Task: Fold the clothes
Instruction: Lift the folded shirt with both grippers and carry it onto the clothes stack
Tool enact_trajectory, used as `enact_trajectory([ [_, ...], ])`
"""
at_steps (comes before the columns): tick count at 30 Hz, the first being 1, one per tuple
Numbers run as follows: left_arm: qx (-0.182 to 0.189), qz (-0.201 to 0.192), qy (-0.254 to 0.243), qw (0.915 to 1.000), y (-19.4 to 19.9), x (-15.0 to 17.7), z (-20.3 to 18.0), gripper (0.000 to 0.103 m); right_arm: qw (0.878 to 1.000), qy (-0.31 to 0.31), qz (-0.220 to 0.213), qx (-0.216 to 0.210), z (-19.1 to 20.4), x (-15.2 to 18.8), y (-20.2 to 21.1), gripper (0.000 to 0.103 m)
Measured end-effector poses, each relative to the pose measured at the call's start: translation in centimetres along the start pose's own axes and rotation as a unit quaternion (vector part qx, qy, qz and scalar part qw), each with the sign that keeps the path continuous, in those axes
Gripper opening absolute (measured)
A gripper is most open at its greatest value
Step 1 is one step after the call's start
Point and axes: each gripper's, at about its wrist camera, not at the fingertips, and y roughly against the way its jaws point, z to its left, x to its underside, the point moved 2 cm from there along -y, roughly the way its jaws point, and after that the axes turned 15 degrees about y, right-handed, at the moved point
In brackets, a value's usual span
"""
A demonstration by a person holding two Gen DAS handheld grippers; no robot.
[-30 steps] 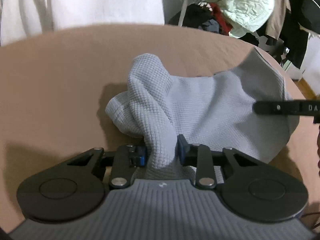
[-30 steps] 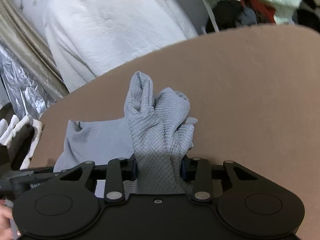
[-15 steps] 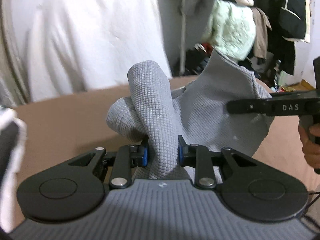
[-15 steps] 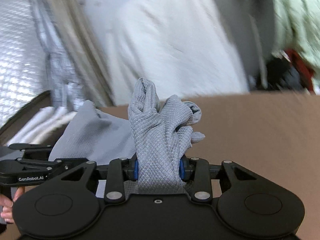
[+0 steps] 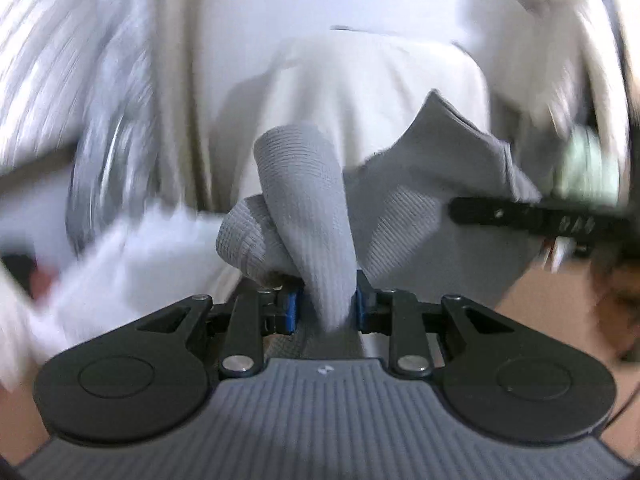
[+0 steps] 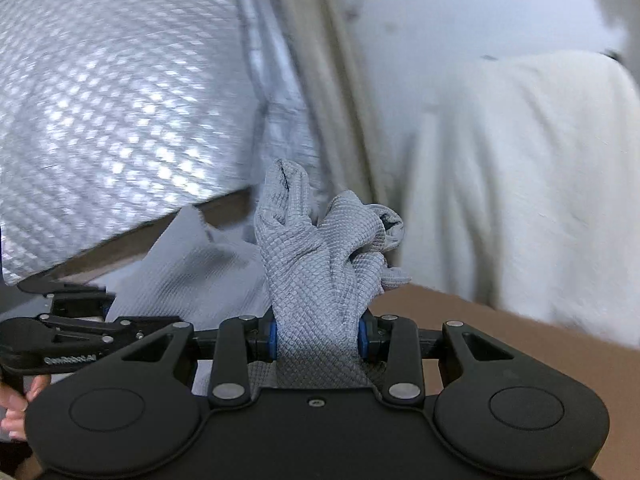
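Note:
A grey waffle-knit garment [image 5: 420, 208] hangs in the air, stretched between both grippers. My left gripper [image 5: 326, 306] is shut on a bunched corner of it that stands up between the blue pads. My right gripper [image 6: 318, 338] is shut on another bunched fold of the garment [image 6: 320, 256]. In the left wrist view the other gripper [image 5: 528, 216] shows as a black bar at the right, against the cloth. In the right wrist view the other gripper [image 6: 80, 332] sits low at the left, with a hand [image 6: 12, 412] on its handle. The left wrist view is blurred.
The brown tabletop [image 6: 520, 348] lies below at the right. White cloth [image 6: 520, 184] hangs behind it, beside a silver quilted sheet [image 6: 112, 120] at the left. A blurred white pile [image 5: 120, 256] lies left of the left gripper.
Both grippers have risen and swung left with the garment, lifting it off the brown table. The table has dropped out of most of the views, and hanging cloth and silver sheet fill the background.

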Motion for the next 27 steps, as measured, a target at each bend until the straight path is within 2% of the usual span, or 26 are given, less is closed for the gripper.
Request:
enact_trajectory([
  [2,0.019,-0.018,0.081,0.9964,0.3,0.1,3.9,0.024,1.000,0.023,-0.010,-0.013,2.2,-2.0,-2.5,0.039],
  [5,-0.005,-0.062,0.140,0.9882,-0.2,0.2,8.0,0.021,0.999,0.050,0.011,-0.016,4.9,-3.6,-6.3,0.038],
  [9,0.040,-0.106,0.231,0.9663,-0.4,-0.6,12.9,0.021,0.994,0.095,0.039,-0.026,8.3,-5.8,-11.0,0.038],
  [12,0.028,-0.166,0.243,0.9553,0.6,-1.3,14.8,0.021,0.990,0.131,0.041,-0.042,9.8,-8.2,-14.0,0.037],
  [15,-0.041,-0.227,0.232,0.9449,2.8,-1.9,16.9,0.021,0.986,0.143,0.028,-0.079,11.1,-10.9,-17.4,0.037],
  [17,-0.053,-0.243,0.233,0.9400,2.6,-2.0,18.7,0.021,0.985,0.138,0.021,-0.099,11.5,-11.6,-20.2,0.037],
  [19,-0.032,-0.233,0.266,0.9347,0.8,-1.7,21.5,0.021,0.984,0.146,0.029,-0.101,12.1,-11.7,-23.7,0.037],
  [21,-0.004,-0.196,0.296,0.9349,-2.7,-1.3,24.6,0.021,0.981,0.163,0.052,-0.094,12.9,-11.1,-27.8,0.037],
  [24,-0.021,-0.148,0.330,0.9321,-6.7,0.2,27.6,0.021,0.979,0.166,0.104,-0.062,12.6,-9.3,-33.2,0.037],
  [25,-0.024,-0.143,0.338,0.9299,-7.5,0.3,28.4,0.021,0.978,0.161,0.122,-0.048,12.2,-8.5,-34.8,0.037],
  [27,0.006,-0.151,0.362,0.9200,-7.6,0.6,29.4,0.022,0.979,0.138,0.144,-0.030,11.1,-7.0,-36.9,0.037],
])
